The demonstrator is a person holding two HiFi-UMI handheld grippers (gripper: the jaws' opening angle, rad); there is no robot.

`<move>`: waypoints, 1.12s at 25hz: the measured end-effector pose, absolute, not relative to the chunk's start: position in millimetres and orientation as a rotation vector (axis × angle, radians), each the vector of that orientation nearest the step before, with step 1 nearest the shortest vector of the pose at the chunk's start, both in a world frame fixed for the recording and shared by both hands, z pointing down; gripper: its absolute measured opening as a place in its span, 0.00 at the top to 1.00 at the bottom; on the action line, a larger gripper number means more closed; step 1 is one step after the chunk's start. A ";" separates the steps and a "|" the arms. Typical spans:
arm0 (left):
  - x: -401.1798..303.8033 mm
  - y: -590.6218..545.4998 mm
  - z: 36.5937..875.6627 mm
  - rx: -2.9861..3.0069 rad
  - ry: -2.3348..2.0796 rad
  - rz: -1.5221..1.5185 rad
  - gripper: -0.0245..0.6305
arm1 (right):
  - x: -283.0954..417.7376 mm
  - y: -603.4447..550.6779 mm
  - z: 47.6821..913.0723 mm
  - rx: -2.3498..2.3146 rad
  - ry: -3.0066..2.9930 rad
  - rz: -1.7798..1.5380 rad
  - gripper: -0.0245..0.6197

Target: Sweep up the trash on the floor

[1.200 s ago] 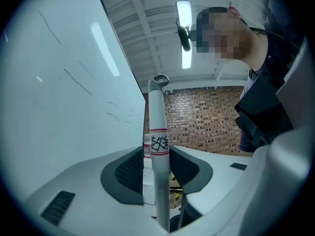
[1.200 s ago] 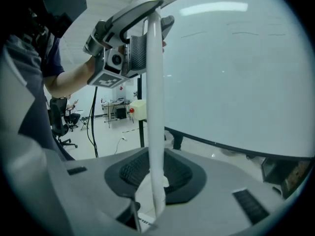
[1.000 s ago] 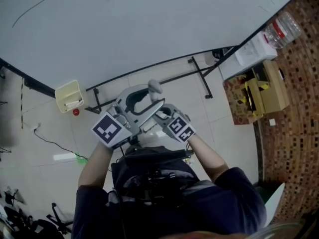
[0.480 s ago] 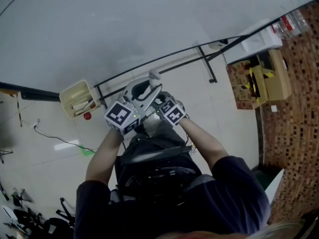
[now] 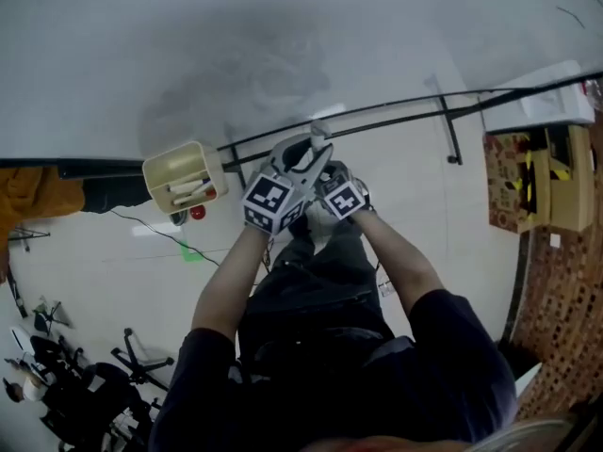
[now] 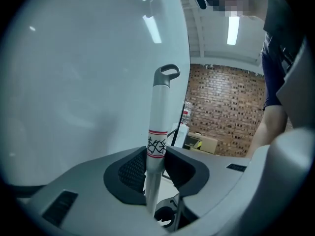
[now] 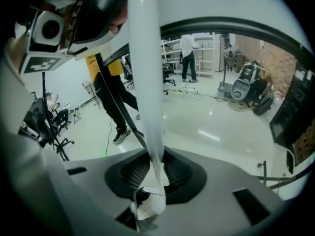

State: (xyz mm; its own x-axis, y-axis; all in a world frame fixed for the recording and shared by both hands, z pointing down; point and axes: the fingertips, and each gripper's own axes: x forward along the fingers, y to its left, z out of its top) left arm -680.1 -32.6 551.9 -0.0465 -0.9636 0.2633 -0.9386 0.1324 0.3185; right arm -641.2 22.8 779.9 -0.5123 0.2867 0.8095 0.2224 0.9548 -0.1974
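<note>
1. One long white handle (image 6: 161,112) with a grey loop on top stands nearly upright in front of the person, near the edge of the white surface (image 5: 283,45). Its sweeping end is hidden below the hands.
2. Left gripper (image 6: 156,167): fingers (image 6: 129,170) clenched on the handle at its red-banded label, under the loop.
3. Right gripper (image 7: 155,173): fingers clamped on that same handle, lower down, so the left is the upper grip.
4. The long axis runs through both grips. Any sweep, I'd judge, swings from here down to the floor (image 5: 424,196).
5. Count: one handle, two grippers, one cream bin (image 5: 184,177) with a small red thing (image 5: 197,212) just beside it. Trash? None I can pick out.
</note>
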 end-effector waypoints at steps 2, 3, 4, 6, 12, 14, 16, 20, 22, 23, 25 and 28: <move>-682.8 -36.3 563.8 1.823 -1.999 -0.045 0.81 | -643.5 15.1 791.2 -0.313 -2.124 0.100 0.80; -683.9 -36.8 570.2 1.816 -1.991 -0.027 0.81 | -644.6 11.8 798.4 -0.293 -2.119 0.108 0.80; -685.5 -36.0 576.8 1.803 -1.985 -0.012 0.81 | -646.6 9.6 805.8 -0.280 -2.113 0.111 0.80; -691.0 -31.7 590.1 1.770 -1.983 0.016 0.81 | -653.9 9.0 819.2 -0.277 -2.103 0.106 0.80; -703.5 -20.8 627.5 1.693 -1.979 0.050 0.81 | -670.4 12.1 853.9 -0.274 -2.083 0.092 0.80; -712.1 -14.1 638.8 1.667 -1.978 0.060 0.81 | -679.8 19.7 864.8 -0.280 -2.082 0.098 0.80; -718.3 -9.6 648.7 1.644 -1.967 0.085 0.81 | -683.8 22.7 873.9 -0.273 -2.073 0.096 0.80; -717.8 -14.1 655.1 1.659 -1.959 0.095 0.81 | -682.9 17.5 881.0 -0.248 -2.092 0.112 0.78; -718.3 -17.2 654.7 1.680 -1.962 0.098 0.81 | -686.6 14.5 881.0 -0.237 -2.105 0.130 0.78; -718.4 -17.7 655.1 1.686 -1.964 0.099 0.81 | -687.2 14.5 881.9 -0.236 -2.102 0.137 0.78; -716.7 -16.2 657.2 1.687 -1.967 0.092 0.81 | -685.1 16.1 883.9 -0.245 -2.100 0.138 0.78; -716.8 -11.9 659.6 1.677 -1.981 0.057 0.81 | -686.1 17.3 884.1 -0.272 -2.118 0.134 0.77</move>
